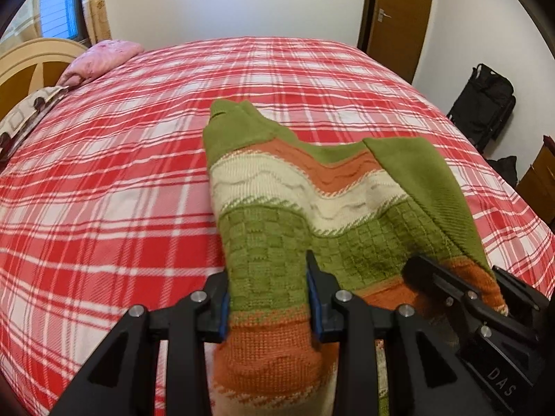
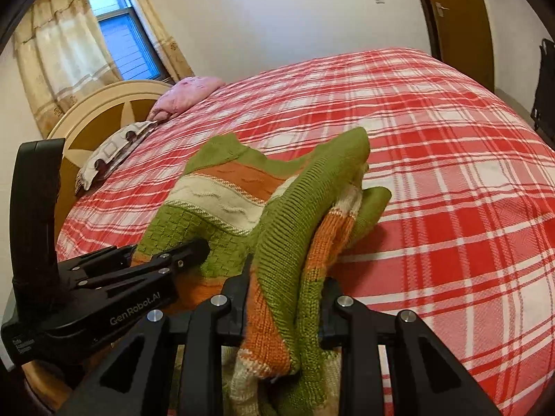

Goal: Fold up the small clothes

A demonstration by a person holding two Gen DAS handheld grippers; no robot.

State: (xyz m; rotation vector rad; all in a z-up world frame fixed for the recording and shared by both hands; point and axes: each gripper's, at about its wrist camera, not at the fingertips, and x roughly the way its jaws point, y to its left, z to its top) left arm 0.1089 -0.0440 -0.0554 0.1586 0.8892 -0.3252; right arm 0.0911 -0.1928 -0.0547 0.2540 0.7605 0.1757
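Evidently mid-fold: both grippers, left (image 1: 269, 298) & right (image 2: 284, 306), clenched on knit sweater (image 1: 277, 187) hem (lifted off plaid bed (image 1: 104, 173), prob. to carry over far half).

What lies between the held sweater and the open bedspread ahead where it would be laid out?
Nothing visible. Both grippers, left and right, clamp the sweater; the plaid bedspread beyond it is bare, pillows far off.

The left gripper (image 2: 199, 254), seen from the right wrist camera, carries "GenRobot.AI" in pale letters along its black body; a smaller printed label beside it is too small to read. From the left wrist camera, the right gripper (image 1: 451, 277) shows "DAS" on its black housing.
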